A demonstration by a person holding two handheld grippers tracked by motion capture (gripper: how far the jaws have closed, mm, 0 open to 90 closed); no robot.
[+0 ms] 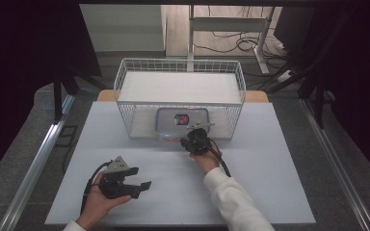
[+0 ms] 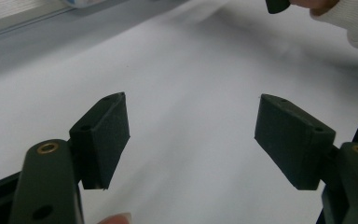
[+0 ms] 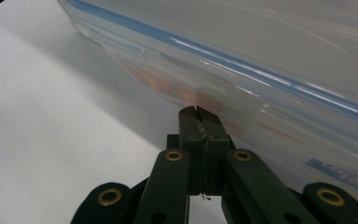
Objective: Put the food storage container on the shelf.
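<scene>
A clear plastic container (image 1: 182, 122) with a blue-sealed lid and a red label on top lies at the front of a white wire basket (image 1: 125, 77); I cannot tell whether it is inside it. My right gripper (image 1: 191, 137) is shut, and its joined tips (image 3: 196, 109) touch the container's (image 3: 261, 56) side wall just under the blue seal, with nothing between them. At the near left of the table my left gripper (image 1: 142, 187) lies in the person's hand. It (image 2: 191, 135) is open, and there is just bare white table between its pads.
The white table top (image 1: 270, 183) has a metal rail along each side. The basket stands at the table's far edge, with a desk frame and cables on the floor behind it. The right sleeve (image 2: 349, 18) shows in the left gripper view's top corner.
</scene>
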